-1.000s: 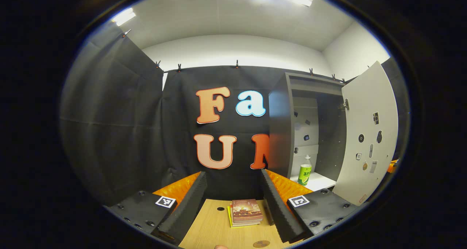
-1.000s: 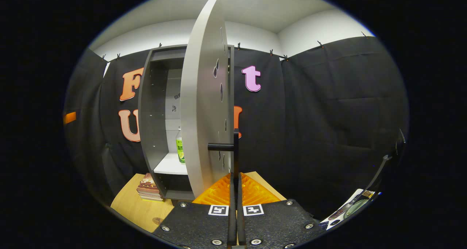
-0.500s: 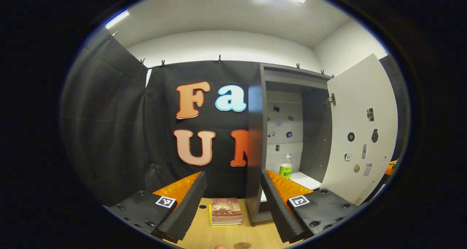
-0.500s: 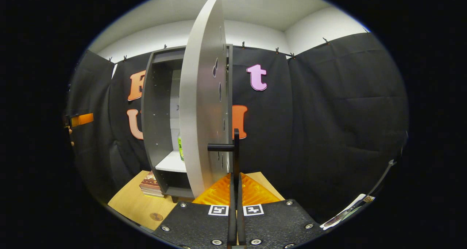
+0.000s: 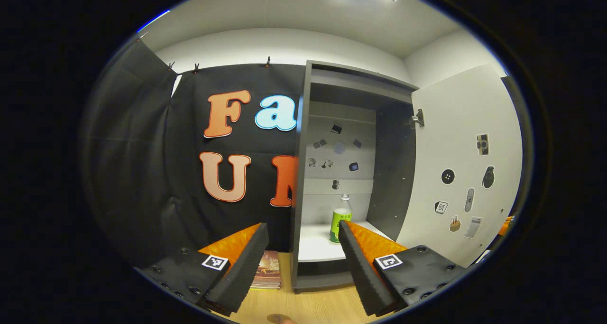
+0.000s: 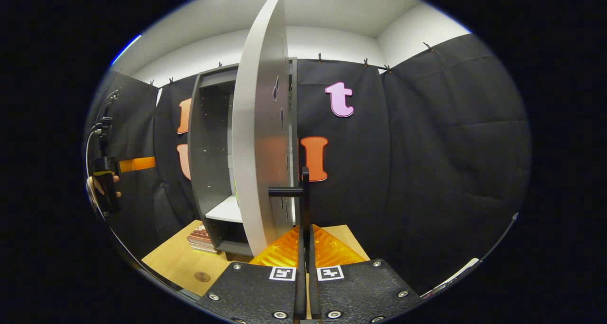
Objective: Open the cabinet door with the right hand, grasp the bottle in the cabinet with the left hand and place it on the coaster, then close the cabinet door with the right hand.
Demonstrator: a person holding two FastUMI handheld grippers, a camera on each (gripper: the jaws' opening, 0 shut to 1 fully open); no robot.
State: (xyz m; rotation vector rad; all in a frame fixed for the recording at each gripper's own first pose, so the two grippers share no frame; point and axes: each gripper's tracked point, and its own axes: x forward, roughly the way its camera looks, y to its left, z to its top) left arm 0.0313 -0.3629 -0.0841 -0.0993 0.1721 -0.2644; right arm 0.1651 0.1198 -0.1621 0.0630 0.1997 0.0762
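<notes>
At twelve o'clock ahead of the wide-spread, empty left gripper (image 5: 303, 245), the bottle (image 5: 340, 218) stands on the cabinet (image 5: 303, 172) shelf; right gripper (image 6: 304, 229) clamps the door handle (image 6: 303, 191). Door open: next, reach and straddle the bottle

Left tool (image 5: 303, 262) nearer and squarer to the open cabinet (image 5: 303, 172), bottle (image 5: 340, 218) now between its fingers' line.
</notes>
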